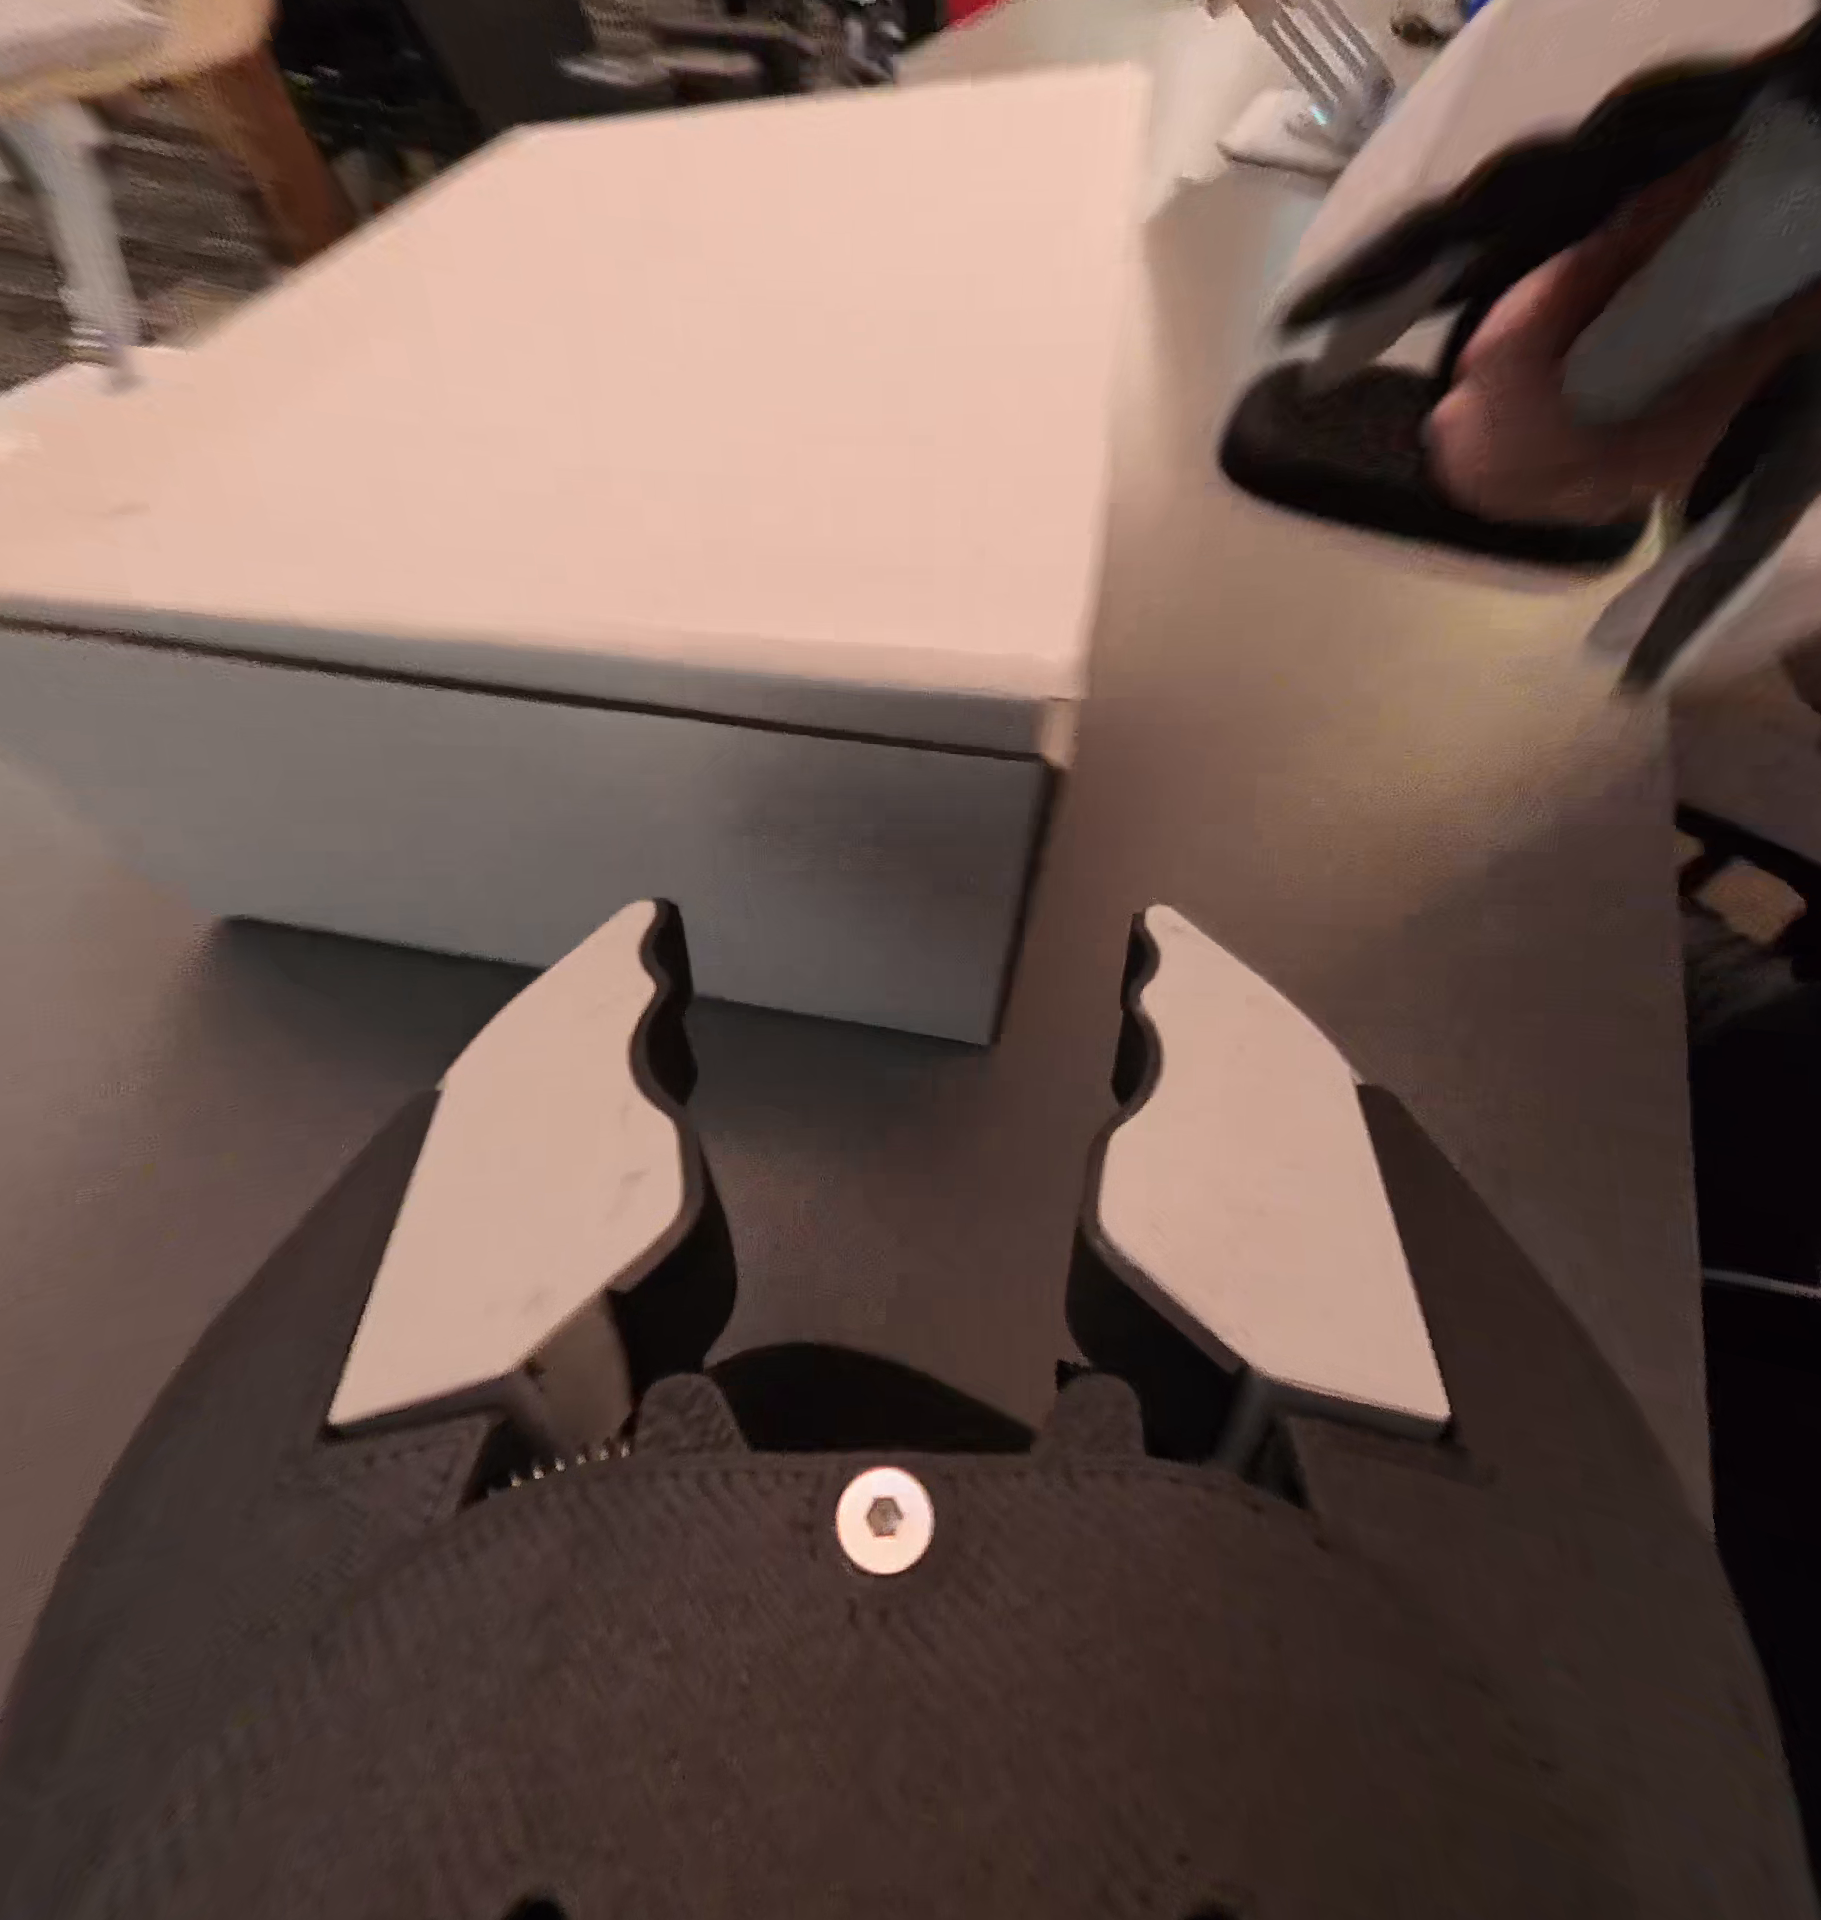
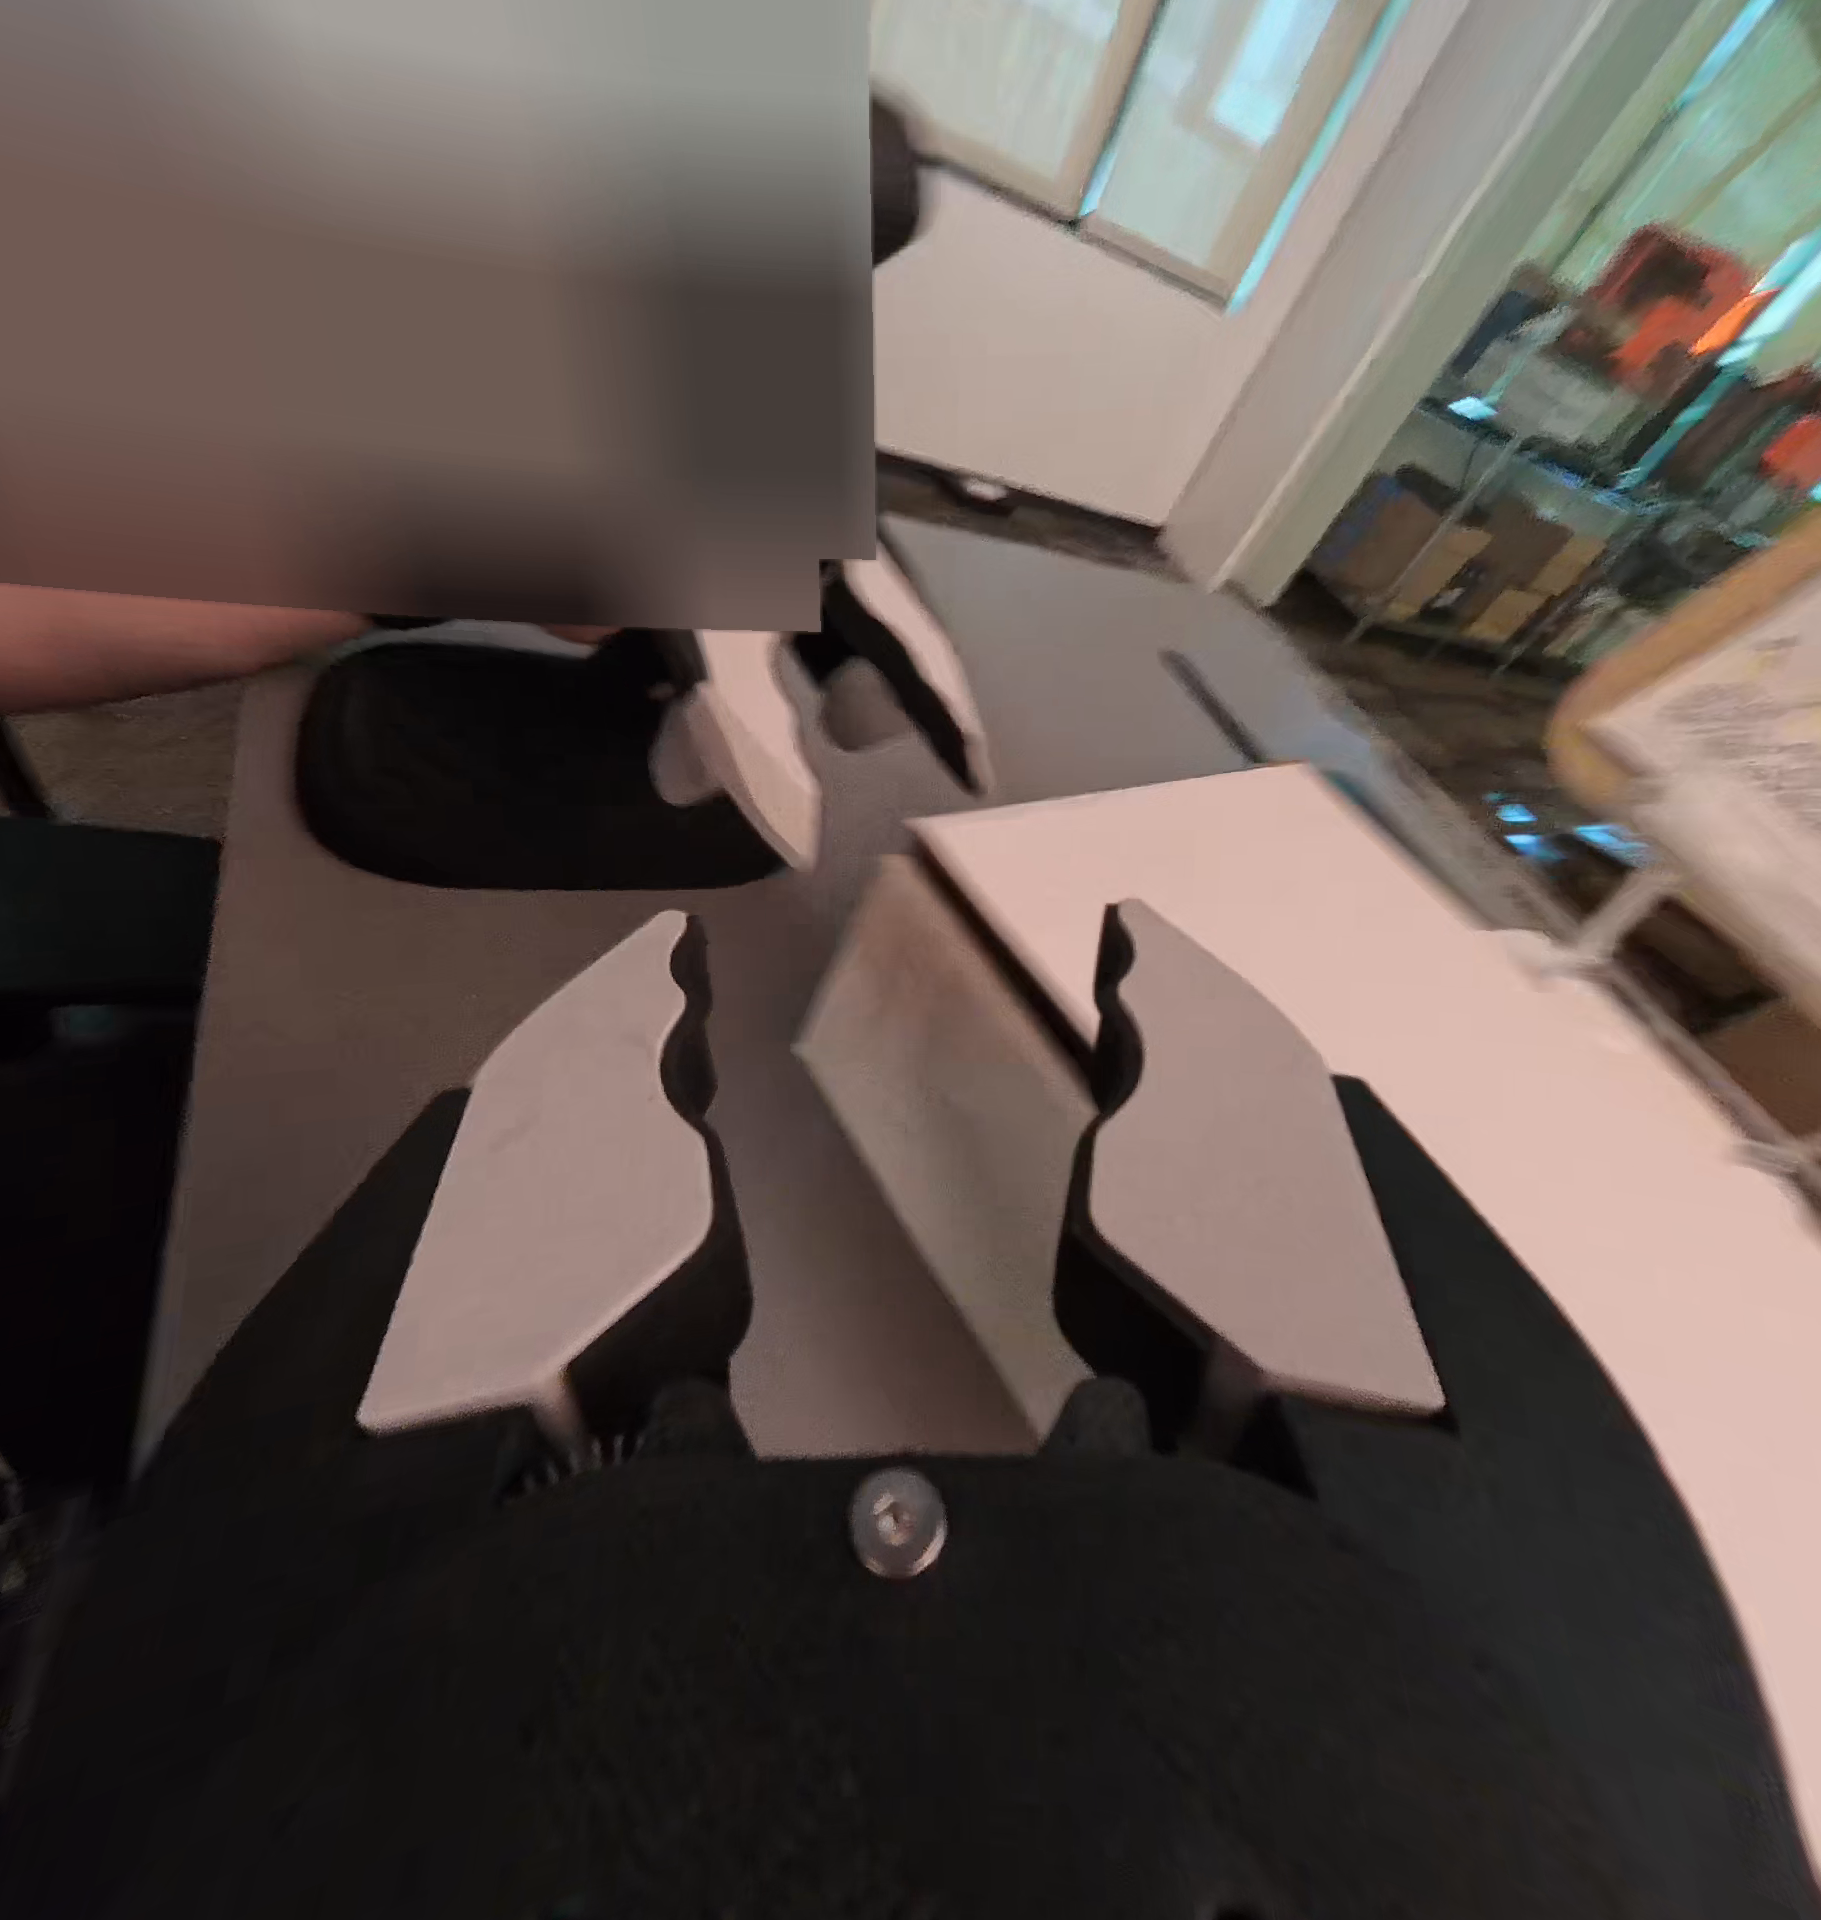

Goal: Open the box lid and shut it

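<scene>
In the left wrist view, the white box (image 1: 532, 790) fills the upper left and centre on the grey counter (image 1: 1301, 935), lid (image 1: 677, 395) shut. It looks light, stiff and smooth; the lid's overhanging front lip seems the best hold. The left gripper (image 1: 906, 925), lower centre, is released and empty. The right gripper (image 2: 901, 925) is likewise spread, straddling the box's edge.

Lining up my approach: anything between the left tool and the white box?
Only bare grey tabletop separates the open left tool from the closed white box in the left wrist view.
</scene>
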`<state>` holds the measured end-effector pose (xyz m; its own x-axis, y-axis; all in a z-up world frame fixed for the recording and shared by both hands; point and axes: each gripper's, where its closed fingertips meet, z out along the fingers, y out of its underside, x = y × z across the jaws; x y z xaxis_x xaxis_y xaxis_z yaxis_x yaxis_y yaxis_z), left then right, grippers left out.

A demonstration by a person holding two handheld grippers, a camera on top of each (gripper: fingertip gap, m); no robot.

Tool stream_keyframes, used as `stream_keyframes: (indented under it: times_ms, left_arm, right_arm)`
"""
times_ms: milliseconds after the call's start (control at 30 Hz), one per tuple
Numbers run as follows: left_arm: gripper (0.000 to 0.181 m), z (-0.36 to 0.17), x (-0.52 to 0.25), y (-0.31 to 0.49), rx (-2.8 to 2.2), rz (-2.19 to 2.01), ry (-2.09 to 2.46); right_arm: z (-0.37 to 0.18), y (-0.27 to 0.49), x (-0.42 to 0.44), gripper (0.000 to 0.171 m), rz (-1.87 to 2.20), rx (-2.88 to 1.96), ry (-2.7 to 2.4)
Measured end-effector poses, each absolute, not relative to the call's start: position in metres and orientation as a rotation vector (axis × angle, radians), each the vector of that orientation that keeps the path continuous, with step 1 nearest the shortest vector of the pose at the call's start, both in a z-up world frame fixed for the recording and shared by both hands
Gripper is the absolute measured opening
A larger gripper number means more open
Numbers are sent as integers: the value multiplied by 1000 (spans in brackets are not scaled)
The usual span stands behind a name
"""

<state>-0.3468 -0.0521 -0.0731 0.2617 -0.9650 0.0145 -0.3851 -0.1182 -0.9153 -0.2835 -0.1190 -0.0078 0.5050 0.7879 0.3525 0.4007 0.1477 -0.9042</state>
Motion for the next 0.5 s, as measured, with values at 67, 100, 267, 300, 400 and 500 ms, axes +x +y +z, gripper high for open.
stream_keyframes:
  times_ms: [67,100,267,300,400,500]
  left_arm:
    - [83,-57,-363,-27,-1715,-917,1122]
    - [85,-48,-367,-16,-1753,-1002,1045]
    - [90,-18,-350,26,-1867,-1484,713]
    - [90,-19,-344,26,-1879,-1507,703]
    - [94,-41,-330,19,-1981,-1380,752]
    - [100,-57,-318,-1,-2089,-1391,811]
  right_arm:
    - [34,-104,-228,71,328,-1443,-994]
    - [51,-92,-199,70,320,-1433,-946]
    - [37,5,-77,73,384,-1710,-775]
    - [20,14,-65,77,477,-1782,-760]
    - [-17,23,-48,78,834,-1873,-653]
    - [-52,27,-32,79,993,-1982,-561]
